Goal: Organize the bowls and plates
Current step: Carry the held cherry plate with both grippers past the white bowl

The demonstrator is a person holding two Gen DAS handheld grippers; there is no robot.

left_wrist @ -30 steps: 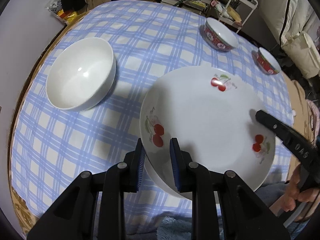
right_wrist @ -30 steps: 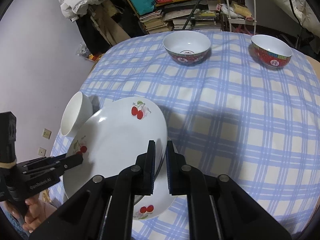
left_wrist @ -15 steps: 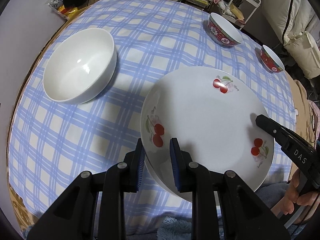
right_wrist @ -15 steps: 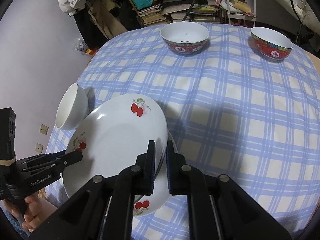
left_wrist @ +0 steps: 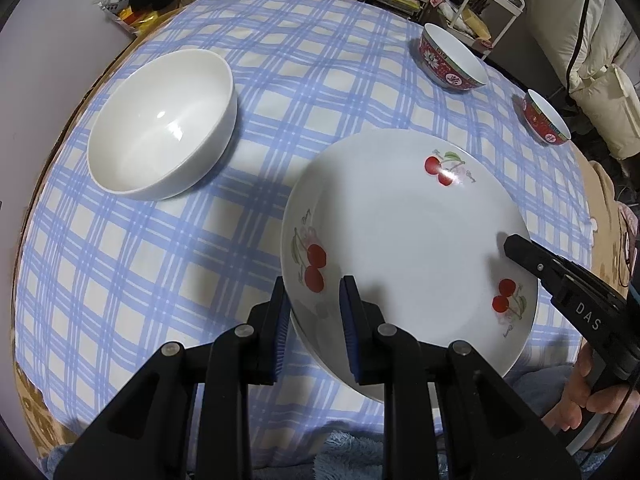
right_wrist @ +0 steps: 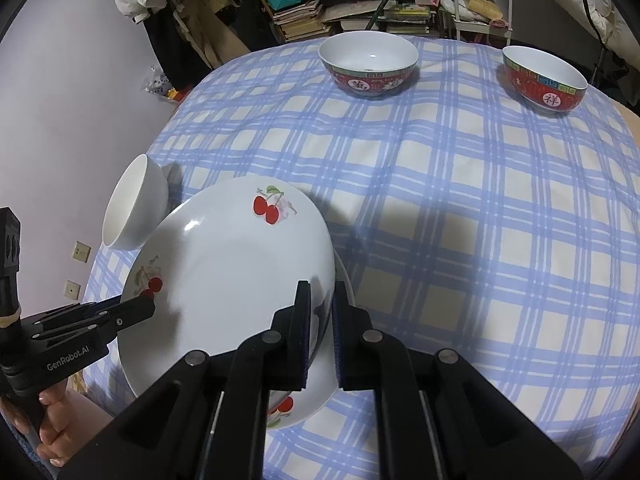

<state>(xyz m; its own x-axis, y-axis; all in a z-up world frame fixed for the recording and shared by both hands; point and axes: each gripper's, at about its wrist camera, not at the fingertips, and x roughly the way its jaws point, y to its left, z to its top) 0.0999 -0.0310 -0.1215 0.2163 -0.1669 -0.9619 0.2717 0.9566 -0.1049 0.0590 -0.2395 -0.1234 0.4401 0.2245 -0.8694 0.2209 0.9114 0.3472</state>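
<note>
Cherry plate [left_wrist: 408, 236] sits tilted above the checked tablecloth [left_wrist: 160, 264], w/ left gripper [left_wrist: 314, 300] clamped on its near-left rim & right gripper [right_wrist: 320, 316] pinched on the opposite rim. White bowl [left_wrist: 160, 128] rests left of plate; two red bowls [right_wrist: 368, 64] well beyond it.

Open checked tablecloth [right_wrist: 460, 240] stretches clear across the middle, passable right of the cherry plate [right_wrist: 232, 280]. The white bowl [left_wrist: 160, 124] blocks the left; two red bowls [right_wrist: 368, 64] (well apart) guard the far edge.
</note>
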